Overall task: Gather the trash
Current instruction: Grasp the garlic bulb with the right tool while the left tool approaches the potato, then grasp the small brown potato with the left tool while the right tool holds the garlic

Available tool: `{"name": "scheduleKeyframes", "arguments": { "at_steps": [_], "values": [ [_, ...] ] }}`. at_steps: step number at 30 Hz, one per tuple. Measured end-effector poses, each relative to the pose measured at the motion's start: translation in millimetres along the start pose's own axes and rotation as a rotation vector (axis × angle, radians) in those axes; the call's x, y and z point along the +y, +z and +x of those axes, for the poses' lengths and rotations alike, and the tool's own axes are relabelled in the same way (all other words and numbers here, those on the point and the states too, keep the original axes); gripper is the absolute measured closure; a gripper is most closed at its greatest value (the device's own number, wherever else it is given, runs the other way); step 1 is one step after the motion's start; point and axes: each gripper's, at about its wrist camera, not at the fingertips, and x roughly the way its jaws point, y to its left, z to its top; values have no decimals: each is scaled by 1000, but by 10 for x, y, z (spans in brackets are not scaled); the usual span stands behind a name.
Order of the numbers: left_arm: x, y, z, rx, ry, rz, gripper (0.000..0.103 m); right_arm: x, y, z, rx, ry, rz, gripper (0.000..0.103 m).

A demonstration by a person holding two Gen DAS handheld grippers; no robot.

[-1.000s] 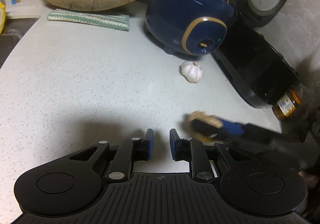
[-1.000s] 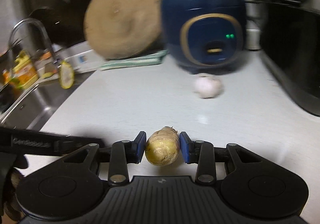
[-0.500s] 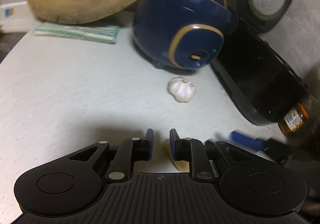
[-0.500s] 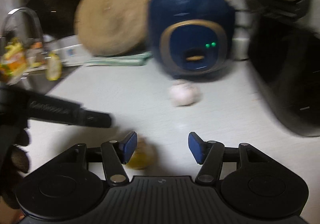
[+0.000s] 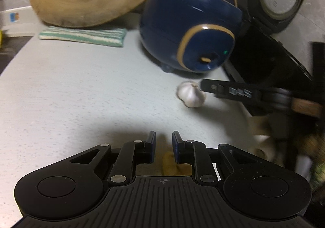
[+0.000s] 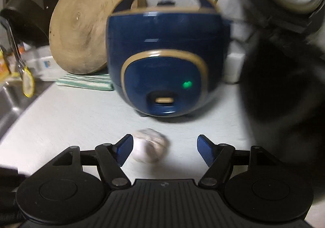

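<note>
A white garlic bulb [image 5: 191, 95] lies on the pale counter [image 5: 81, 96] in front of the blue rice cooker [image 5: 191, 30]. My right gripper [image 6: 165, 144] hovers over the garlic bulb [image 6: 150, 148], which sits between the blue fingers, nearer the left one. Its jaws are opening and the pads do not touch the bulb. In the left wrist view one right finger [image 5: 223, 89] reaches the bulb from the right. A yellowish ginger piece [image 5: 169, 164] lies on the counter under my left gripper [image 5: 164, 139], whose jaws stand a narrow gap apart with nothing between the pads.
A round wooden board [image 6: 81, 30] leans behind a striped green cloth [image 6: 87, 83]. A black appliance with an open lid [image 5: 280, 0] fills the right side. A sink [image 6: 10, 104] and faucet [image 6: 14, 51] lie at the left. The counter's left half is bare.
My right gripper let go of the ginger piece, opened wide and moved forward to the garlic. The left gripper shifted so that the ginger now lies beneath its fingers.
</note>
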Motion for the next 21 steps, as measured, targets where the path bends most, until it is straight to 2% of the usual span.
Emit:
{"name": "scheduleKeyframes", "arguments": {
  "at_steps": [2,8,10,15,21],
  "values": [
    [38,-3,-39,-5,11,-3,83,33,46,188,23,0,-3,33],
    [176,-35,-130,-6,31,-28,83,274,70,542,87,-23,-130,34],
    [206,-43,-145,-5,31,-36,83,348,61,569,86,-39,-159,48],
    [200,-62,-169,0,8,-28,83,338,-4,494,82,-54,-129,48],
    [171,-96,-196,7,-38,-2,83,270,-197,216,93,-59,-71,49]
  ]
}}
